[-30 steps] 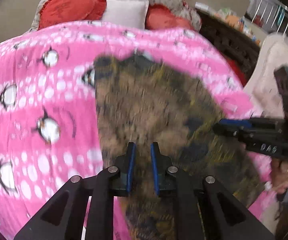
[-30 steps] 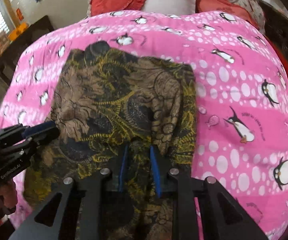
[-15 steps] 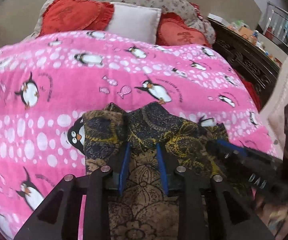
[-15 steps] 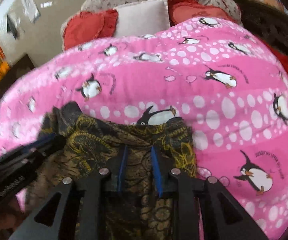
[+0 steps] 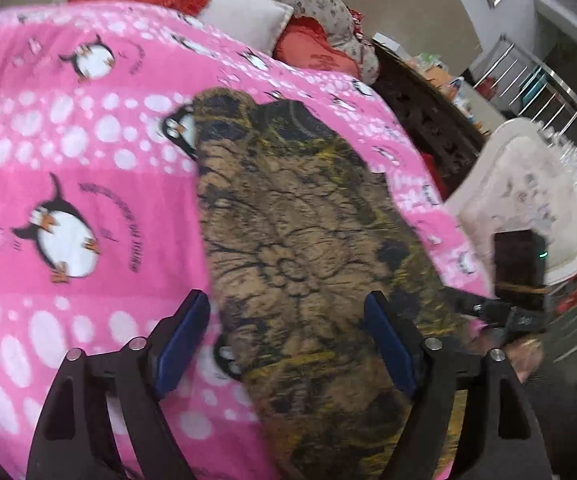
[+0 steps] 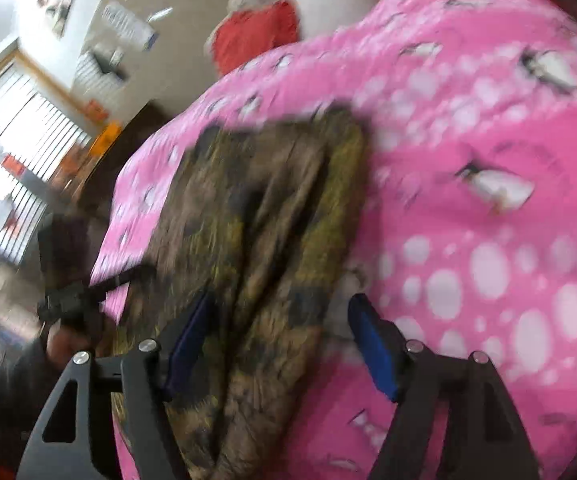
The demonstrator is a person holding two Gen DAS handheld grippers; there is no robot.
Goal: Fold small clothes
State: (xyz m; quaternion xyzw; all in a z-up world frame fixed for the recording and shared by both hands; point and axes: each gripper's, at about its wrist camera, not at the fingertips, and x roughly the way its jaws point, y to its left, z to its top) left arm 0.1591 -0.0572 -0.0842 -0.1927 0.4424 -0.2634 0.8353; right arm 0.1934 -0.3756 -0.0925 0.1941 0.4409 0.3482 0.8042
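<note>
On the pink penguin-print blanket [image 5: 88,152], your brown-and-gold patterned garment [image 5: 296,232] lies folded lengthwise; both your left gripper [image 5: 288,344] and right gripper [image 6: 276,340] hang released, further folds probably remaining.

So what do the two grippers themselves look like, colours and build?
Both look alike. The left gripper has matte black angular arms with triangular cut-outs, silver round bolt heads at the joints, and flat blue pads lining its two fingers. The right gripper has the same black frame, silver bolts and blue pads. No cables or sleeves show, and any lettering is too blurred to read.
</note>
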